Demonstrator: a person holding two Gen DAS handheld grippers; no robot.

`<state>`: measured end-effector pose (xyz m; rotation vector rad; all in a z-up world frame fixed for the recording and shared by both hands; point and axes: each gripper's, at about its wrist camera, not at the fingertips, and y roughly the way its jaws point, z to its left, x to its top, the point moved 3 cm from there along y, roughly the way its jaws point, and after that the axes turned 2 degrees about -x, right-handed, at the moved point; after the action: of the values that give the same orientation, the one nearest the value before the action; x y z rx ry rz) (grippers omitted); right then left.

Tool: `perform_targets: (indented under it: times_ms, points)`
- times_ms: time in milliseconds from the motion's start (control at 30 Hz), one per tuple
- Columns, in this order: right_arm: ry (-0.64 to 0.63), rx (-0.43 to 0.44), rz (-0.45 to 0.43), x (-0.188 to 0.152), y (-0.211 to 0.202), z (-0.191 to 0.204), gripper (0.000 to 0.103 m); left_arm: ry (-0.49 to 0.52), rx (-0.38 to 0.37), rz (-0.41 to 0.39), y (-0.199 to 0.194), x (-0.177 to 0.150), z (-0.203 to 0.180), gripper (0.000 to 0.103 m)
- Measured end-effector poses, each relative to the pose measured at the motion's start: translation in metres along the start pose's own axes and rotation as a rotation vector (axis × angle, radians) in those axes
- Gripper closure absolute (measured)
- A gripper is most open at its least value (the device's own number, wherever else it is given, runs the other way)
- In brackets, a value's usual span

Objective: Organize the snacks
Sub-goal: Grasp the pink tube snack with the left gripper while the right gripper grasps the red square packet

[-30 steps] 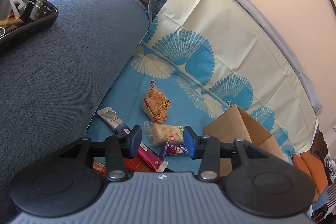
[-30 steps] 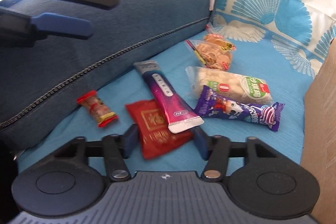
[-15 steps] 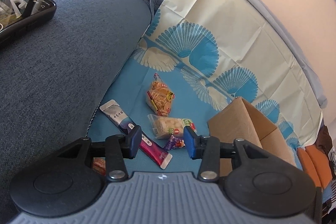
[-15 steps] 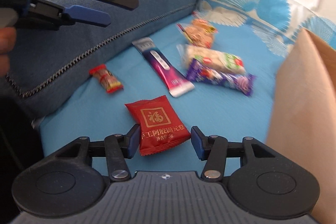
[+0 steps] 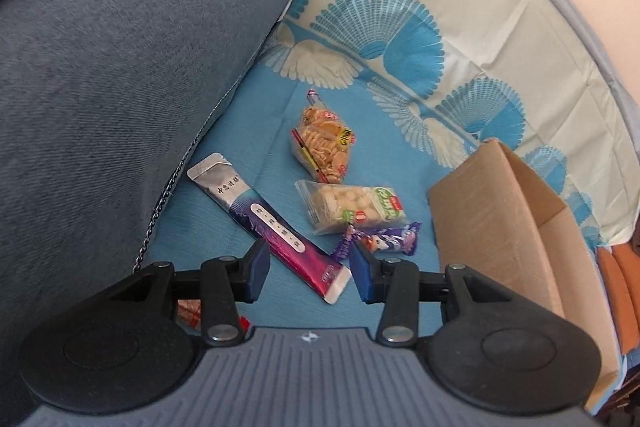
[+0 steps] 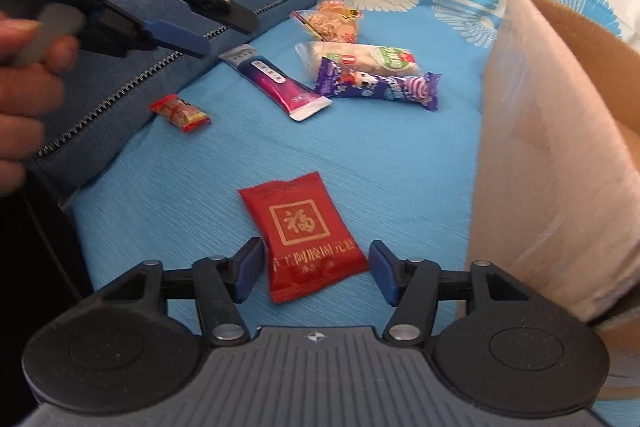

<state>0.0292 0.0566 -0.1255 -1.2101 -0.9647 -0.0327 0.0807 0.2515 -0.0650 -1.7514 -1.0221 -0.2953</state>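
- Snacks lie scattered over the blue cloth [image 6: 400, 155] that covers the seat, between the grey-blue cushion [image 5: 120, 67] and the cardboard box [image 6: 560, 147].
- My right gripper [image 6: 316, 273] is spreading its jaws; the red packet [image 6: 300, 231] lies flat on the cloth with its near end between them, and neither pad touches it.
- My left gripper [image 5: 306, 271] hangs partly spread with nothing in it, above the near end of the long purple stick pack [image 5: 276, 227].
- Beyond the stick pack lie a clear bag of pale puffs [image 5: 352, 203] and, further back, a clear bag of golden crackers [image 5: 324, 143].
- A purple wrapped bar [image 6: 380, 85] rests against the puff bag, beside the box.
- A small red-ended candy [image 6: 180, 111] sits alone near the cushion's zip edge.
- My left hand [image 6: 24, 99] shows in the right view, around the handle of its gripper.
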Motion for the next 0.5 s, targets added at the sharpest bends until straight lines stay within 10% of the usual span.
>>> perform_targets:
  times_ms: [267,500]
  points:
    - [-0.038,0.041,-0.026,0.003,0.005,0.005,0.036,-0.069,0.174,-0.008,0.048,0.007,0.017,0.045]
    - [-0.039,0.049,-0.033,0.007,0.011,0.007,0.036,0.121,0.254,-0.004,0.068,0.004,-0.001,0.039]
